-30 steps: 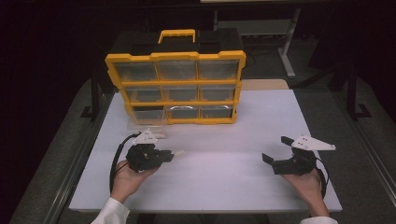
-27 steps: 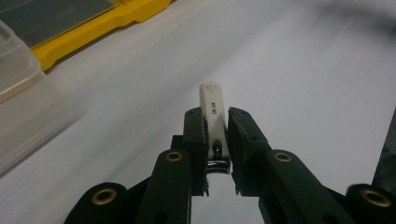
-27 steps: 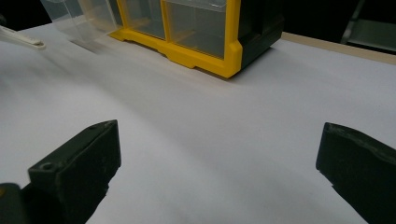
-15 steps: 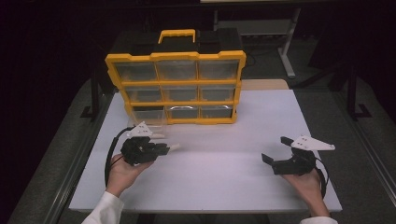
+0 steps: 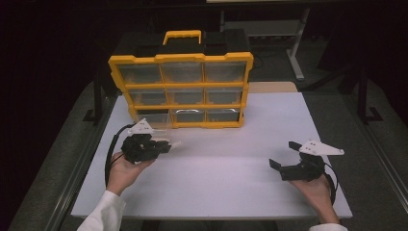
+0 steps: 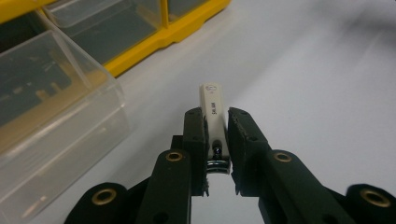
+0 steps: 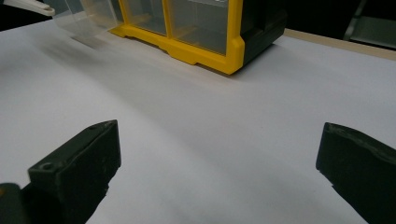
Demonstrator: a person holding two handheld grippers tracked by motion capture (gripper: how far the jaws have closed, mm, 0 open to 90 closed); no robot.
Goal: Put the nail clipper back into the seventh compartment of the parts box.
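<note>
While the nail clipper [image 6: 213, 122] is pinched lengthwise in the left gripper [image 5: 161, 146], the pulled-out clear drawer [image 5: 159, 120] is seen just beyond it, at the far left; the right gripper [image 5: 281, 159] is held spread, well apart.

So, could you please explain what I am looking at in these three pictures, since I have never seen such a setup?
A person at a white table holds a black two-jaw gripper in each hand. The high view comes from a fixed camera above; each gripper view comes from a camera riding on that gripper. On the table stands a yellow plastic organiser with clear drawers; its bottom left clear drawer is pulled out. The left gripper is shut on a small white nail clipper. The right gripper is open and holds nothing.
</note>
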